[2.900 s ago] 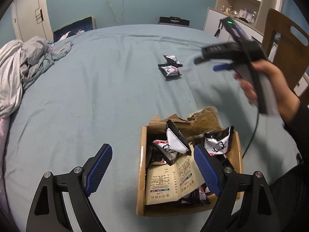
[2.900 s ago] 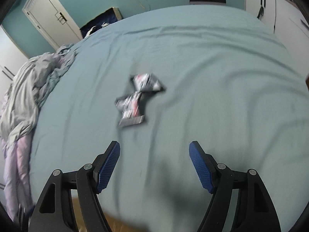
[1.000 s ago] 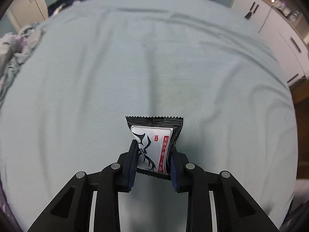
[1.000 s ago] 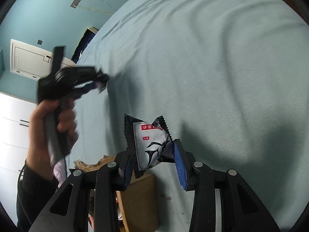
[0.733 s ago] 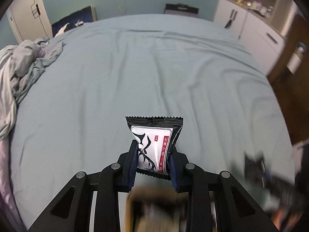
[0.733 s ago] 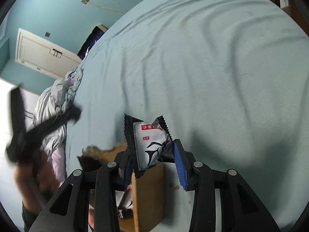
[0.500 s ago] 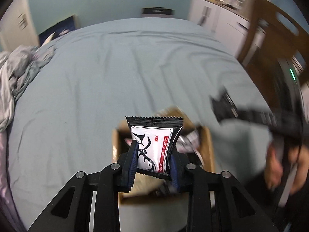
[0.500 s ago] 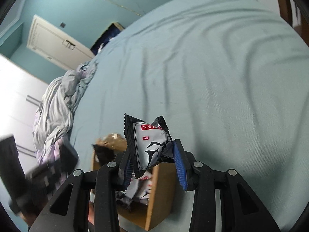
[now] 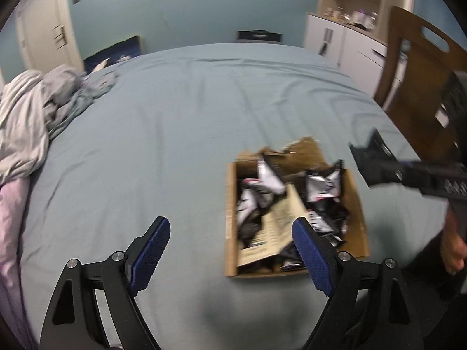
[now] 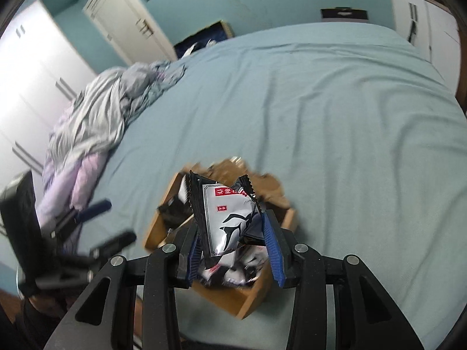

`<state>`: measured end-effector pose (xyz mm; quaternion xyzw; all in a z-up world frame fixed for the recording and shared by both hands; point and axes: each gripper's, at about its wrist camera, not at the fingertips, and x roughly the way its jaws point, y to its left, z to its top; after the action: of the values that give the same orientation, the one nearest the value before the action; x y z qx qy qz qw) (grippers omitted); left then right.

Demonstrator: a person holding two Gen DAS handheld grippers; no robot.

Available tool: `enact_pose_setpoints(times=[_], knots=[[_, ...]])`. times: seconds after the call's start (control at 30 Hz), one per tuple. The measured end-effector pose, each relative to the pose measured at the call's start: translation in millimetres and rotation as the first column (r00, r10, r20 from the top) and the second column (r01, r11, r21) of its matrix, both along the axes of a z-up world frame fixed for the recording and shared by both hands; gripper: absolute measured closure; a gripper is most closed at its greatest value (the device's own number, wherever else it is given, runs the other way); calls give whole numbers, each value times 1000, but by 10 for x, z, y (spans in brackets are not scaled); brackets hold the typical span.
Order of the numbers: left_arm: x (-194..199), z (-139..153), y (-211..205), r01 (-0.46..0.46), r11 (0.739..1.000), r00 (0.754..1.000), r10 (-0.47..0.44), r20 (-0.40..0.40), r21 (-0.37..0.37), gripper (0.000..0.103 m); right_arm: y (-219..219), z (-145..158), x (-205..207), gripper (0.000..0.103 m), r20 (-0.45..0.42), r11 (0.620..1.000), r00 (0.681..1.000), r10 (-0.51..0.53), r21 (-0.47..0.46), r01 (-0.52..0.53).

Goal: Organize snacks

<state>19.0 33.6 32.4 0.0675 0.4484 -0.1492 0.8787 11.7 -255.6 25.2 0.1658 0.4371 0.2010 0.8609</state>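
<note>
left gripper (image 9: 230,250) jaws had opened wide, packet released into box (image 9: 230,218); right gripper (image 10: 233,242) remained clamped on snack packet (image 10: 227,218).

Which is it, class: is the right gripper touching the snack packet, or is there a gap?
Touching. The right wrist view shows the right gripper closed on the snack packet, both blue pads pressed against its sides above the cardboard box.

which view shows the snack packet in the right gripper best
The right wrist view. The snack packet fills the middle of it, pinched between the right gripper fingers above the cardboard box, print readable. In the left wrist view the right gripper is a blur at the edge and its packet cannot be made out.
</note>
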Motion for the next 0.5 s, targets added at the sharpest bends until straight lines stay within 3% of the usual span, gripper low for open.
enact_pose_setpoints(times=[0.1, 0.2, 0.3, 0.37, 0.43, 0.5], knots=[[-7, -5, 93, -25, 1000, 1000, 25, 18, 5, 16, 190, 40, -34, 64, -25, 998, 998, 63, 6, -63], [31, -1, 122, -37, 999, 999, 37, 5, -17, 16, 321, 78, -17, 62, -46, 995, 996, 81, -50, -84], [34, -11, 136, -40, 999, 999, 39, -3, -23, 16, 334, 160, -27, 41, -48, 994, 998, 48, -99, -53], [34, -28, 111, -42, 999, 999, 42, 2, -7, 15, 383, 226, -80, 27, 3, 992, 1000, 23, -125, -22], [32, -40, 84, -42, 999, 999, 42, 7, 7, 13, 384, 250, -176, 18, 59, 984, 998, -19, -175, 29], [25, -48, 43, -34, 999, 999, 34, 14, 21, 11, 408, 178, -226, 15, 89, 980, 995, -40, -193, 57]])
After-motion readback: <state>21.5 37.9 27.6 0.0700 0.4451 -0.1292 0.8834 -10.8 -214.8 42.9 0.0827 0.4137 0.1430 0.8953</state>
